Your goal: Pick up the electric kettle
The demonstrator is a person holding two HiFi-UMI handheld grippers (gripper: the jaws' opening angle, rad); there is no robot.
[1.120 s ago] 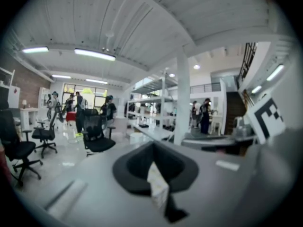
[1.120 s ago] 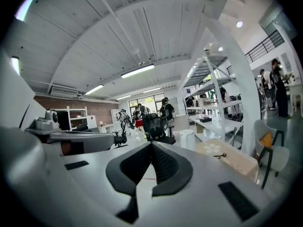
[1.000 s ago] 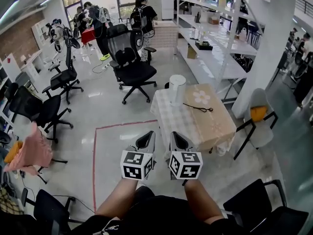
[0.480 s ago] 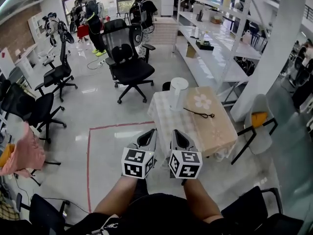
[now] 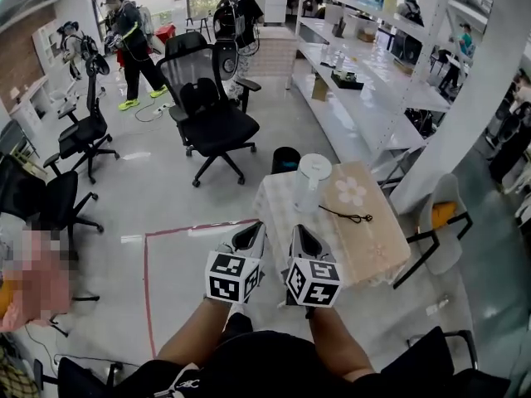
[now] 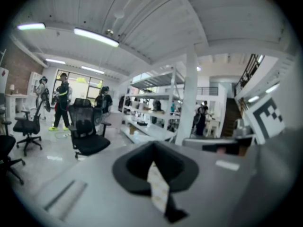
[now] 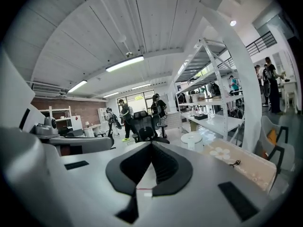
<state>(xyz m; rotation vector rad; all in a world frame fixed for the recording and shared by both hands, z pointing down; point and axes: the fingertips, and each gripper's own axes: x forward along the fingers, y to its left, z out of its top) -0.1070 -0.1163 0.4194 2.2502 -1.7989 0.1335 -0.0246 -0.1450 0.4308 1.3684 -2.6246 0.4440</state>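
The white electric kettle (image 5: 313, 181) stands upright at the far left end of a small table with a beige patterned cloth (image 5: 377, 247). Both grippers are held side by side in front of me, short of the table's near edge and well apart from the kettle. The left gripper (image 5: 249, 233) is shut with nothing in it, and so is the right gripper (image 5: 299, 233). In the right gripper view the kettle (image 7: 192, 140) shows small beyond the shut jaws (image 7: 151, 146), right of centre. The left gripper view shows its shut jaws (image 6: 152, 145) but no kettle.
A black cable (image 5: 342, 215) lies on the cloth beside the kettle. A black bin (image 5: 284, 160) stands behind the table, black office chairs (image 5: 207, 114) to the left, a chair with an orange cushion (image 5: 440, 218) and white shelving (image 5: 365, 81) to the right. Red tape (image 5: 148, 259) marks the floor. People stand far back.
I have walked forward: the table and kettle have come nearer in the head view. Both grippers stay shut and side by side.
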